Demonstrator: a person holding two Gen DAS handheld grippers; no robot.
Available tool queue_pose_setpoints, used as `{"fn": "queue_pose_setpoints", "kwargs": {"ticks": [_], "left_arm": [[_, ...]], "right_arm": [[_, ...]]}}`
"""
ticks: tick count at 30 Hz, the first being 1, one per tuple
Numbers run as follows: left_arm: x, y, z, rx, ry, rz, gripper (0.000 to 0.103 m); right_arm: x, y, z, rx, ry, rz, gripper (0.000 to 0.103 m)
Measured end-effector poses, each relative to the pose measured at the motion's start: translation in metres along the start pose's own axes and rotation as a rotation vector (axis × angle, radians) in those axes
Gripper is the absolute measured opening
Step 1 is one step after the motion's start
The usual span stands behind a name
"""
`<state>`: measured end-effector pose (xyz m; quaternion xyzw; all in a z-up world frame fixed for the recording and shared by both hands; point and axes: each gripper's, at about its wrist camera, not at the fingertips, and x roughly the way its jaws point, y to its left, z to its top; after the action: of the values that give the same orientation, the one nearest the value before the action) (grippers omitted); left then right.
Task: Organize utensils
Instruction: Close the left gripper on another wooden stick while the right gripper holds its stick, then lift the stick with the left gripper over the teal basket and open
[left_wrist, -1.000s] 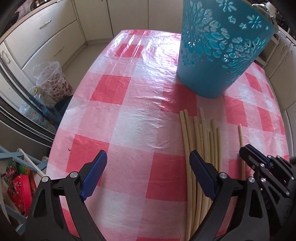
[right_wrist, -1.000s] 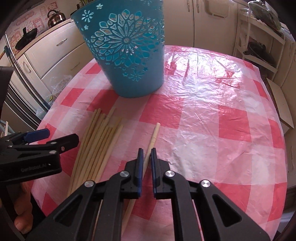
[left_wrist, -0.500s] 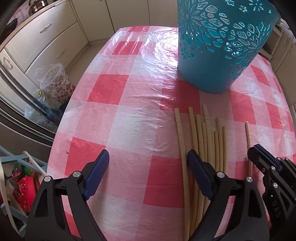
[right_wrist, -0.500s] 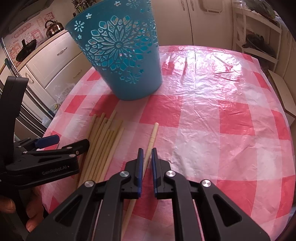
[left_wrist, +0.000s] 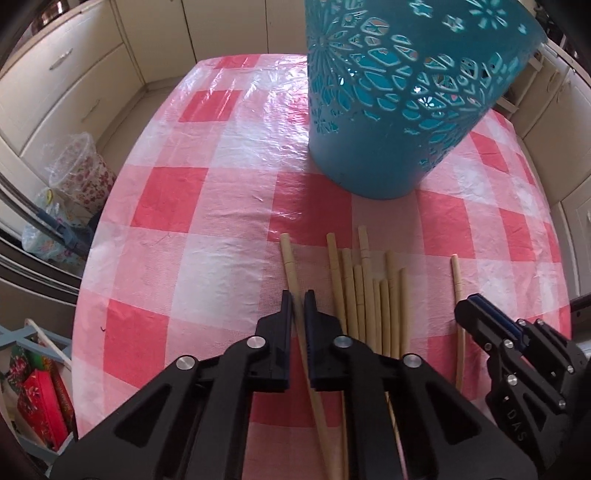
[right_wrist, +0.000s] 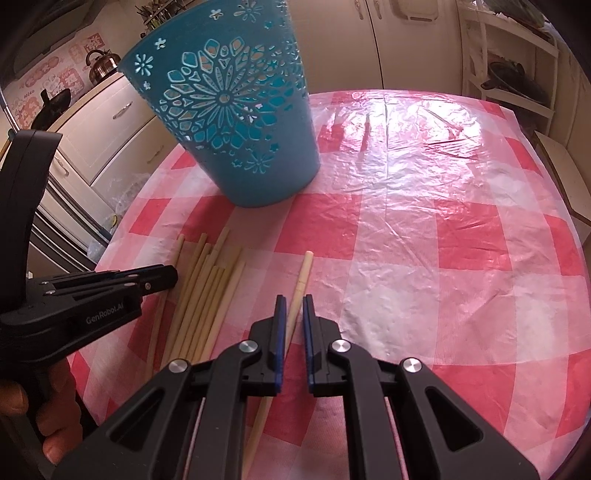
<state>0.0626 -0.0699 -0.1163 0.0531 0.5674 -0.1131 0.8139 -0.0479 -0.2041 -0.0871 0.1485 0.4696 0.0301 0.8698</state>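
Observation:
Several pale wooden chopsticks (left_wrist: 369, 295) lie in a bundle on the red-and-white checked tablecloth, also in the right wrist view (right_wrist: 207, 291). My left gripper (left_wrist: 298, 299) is shut on the leftmost chopstick (left_wrist: 290, 266), which lies apart from the bundle. My right gripper (right_wrist: 293, 302) is shut on a single chopstick (right_wrist: 303, 273) lying to the right of the bundle. A teal cut-out basket (left_wrist: 399, 92) stands upright behind the chopsticks, also in the right wrist view (right_wrist: 236, 122).
The table (right_wrist: 443, 229) has rounded edges with drop-offs all round. Cream cabinets (left_wrist: 74, 74) stand at the left and back. A floral bin (left_wrist: 81, 173) is on the floor at left. A shelf rack (right_wrist: 517, 74) stands at the right.
My left gripper was wide open over the table; it has shifted right and closed on the leftmost chopstick. My right gripper stays shut on the single chopstick.

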Motion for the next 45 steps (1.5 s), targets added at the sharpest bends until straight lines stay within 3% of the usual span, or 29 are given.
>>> {"fn": "queue_pose_setpoints", "kwargs": {"ticks": [3, 5, 10, 15, 19, 22, 26, 33, 45], "left_arm": [[-0.006, 0.011, 0.0, -0.038, 0.013, -0.033, 0.005], [-0.024, 0.019, -0.002, -0.053, -0.03, -0.039, 0.005], [-0.106, 0.036, 0.006, -0.098, -0.245, -0.086, 0.005], [-0.185, 0.035, 0.037, -0.095, -0.481, -0.172, 0.005], [-0.224, 0.026, 0.067, -0.095, -0.656, -0.22, 0.005], [-0.234, 0.007, 0.095, -0.106, -0.778, -0.201, 0.005], [-0.215, -0.014, 0.132, -0.122, -0.868, -0.12, 0.005], [-0.154, -0.03, 0.164, -0.151, -0.807, -0.066, 0.005], [-0.1, -0.031, 0.136, -0.066, -0.662, 0.002, 0.005]], "right_arm": [[0.0, -0.001, 0.001, 0.0, -0.003, 0.001, 0.009], [0.0, -0.002, 0.001, 0.006, -0.004, 0.005, 0.009], [-0.002, -0.008, -0.001, 0.038, -0.008, 0.029, 0.009], [-0.003, -0.011, -0.001, 0.054, -0.014, 0.038, 0.01], [-0.005, -0.01, -0.004, 0.045, -0.028, 0.038, 0.012], [-0.005, -0.008, -0.004, 0.036, -0.034, 0.048, 0.02], [-0.004, 0.001, -0.004, -0.007, -0.041, 0.043, 0.032], [-0.001, 0.005, -0.003, -0.022, -0.042, 0.042, 0.036], [-0.001, 0.006, -0.004, -0.018, -0.039, 0.045, 0.036]]}}
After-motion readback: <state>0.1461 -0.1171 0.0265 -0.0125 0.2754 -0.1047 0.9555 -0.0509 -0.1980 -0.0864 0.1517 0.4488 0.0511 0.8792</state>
